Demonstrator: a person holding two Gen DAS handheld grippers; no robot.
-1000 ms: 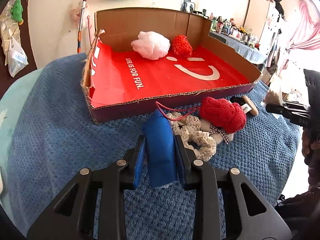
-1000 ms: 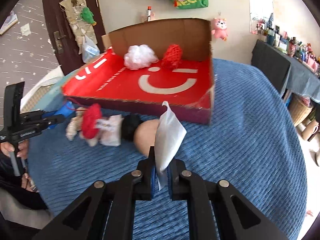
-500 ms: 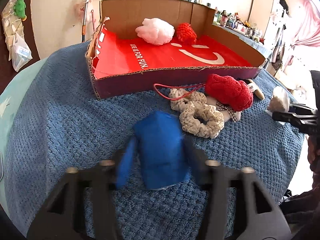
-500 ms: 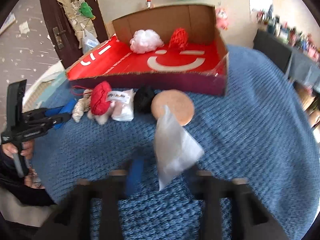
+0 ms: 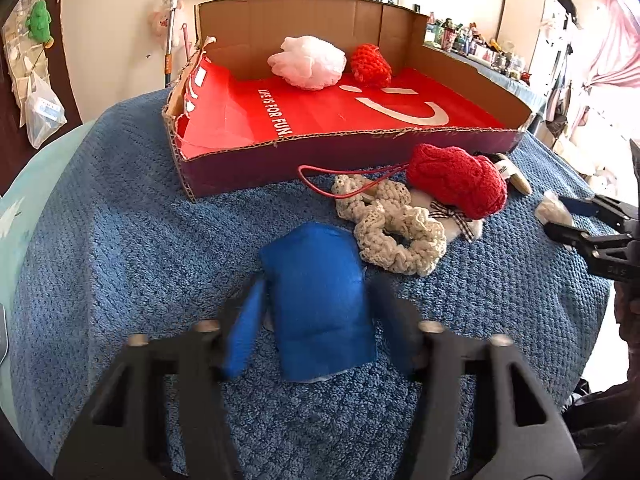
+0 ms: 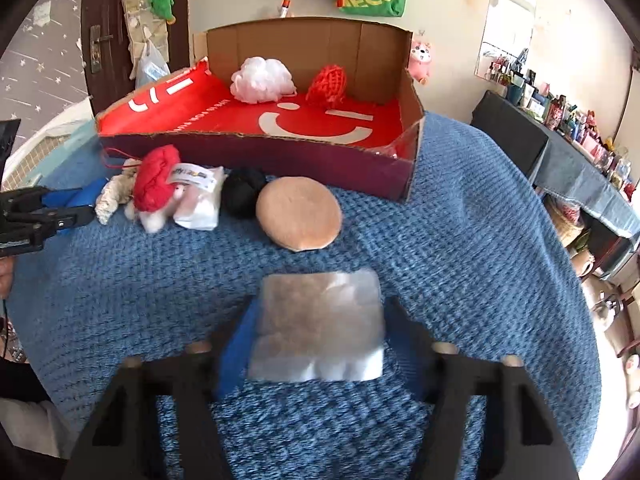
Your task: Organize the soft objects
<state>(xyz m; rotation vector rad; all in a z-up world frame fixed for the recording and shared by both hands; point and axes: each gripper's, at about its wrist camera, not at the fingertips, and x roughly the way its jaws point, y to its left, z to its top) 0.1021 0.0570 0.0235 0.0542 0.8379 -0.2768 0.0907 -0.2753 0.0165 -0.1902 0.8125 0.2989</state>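
**Soft Items on Blue Blanket: Both Grippers Closing Around Released Pieces**

While the blue knitted blanket (image 5: 120,240) covers the whole work surface, the largest item on it is the cardboard tray (image 5: 460,64) with its red liner, standing at the far side. Inside the tray, against the back wall, a white mesh puff (image 5: 307,62) sits just beside a red knitted ball (image 5: 371,65).

In front of the tray's near wall lies a cluster of loose items: a red knitted piece (image 5: 456,178), a cream crochet scrunchie (image 5: 402,236) touching it, a white tagged pouch (image 6: 200,204), a black ball (image 6: 242,196) and a tan round pad (image 6: 298,218).

Left gripper (image 5: 316,320): jaws spread and closing, with a blue felt piece (image 5: 320,304) lying on the blanket between them. Whether the pads touch it cannot be told, owing to blur.

Right gripper (image 6: 320,336): jaws spread and closing, with a flat silvery packet (image 6: 318,324) lying on the blanket between them; a gap shows at each side.
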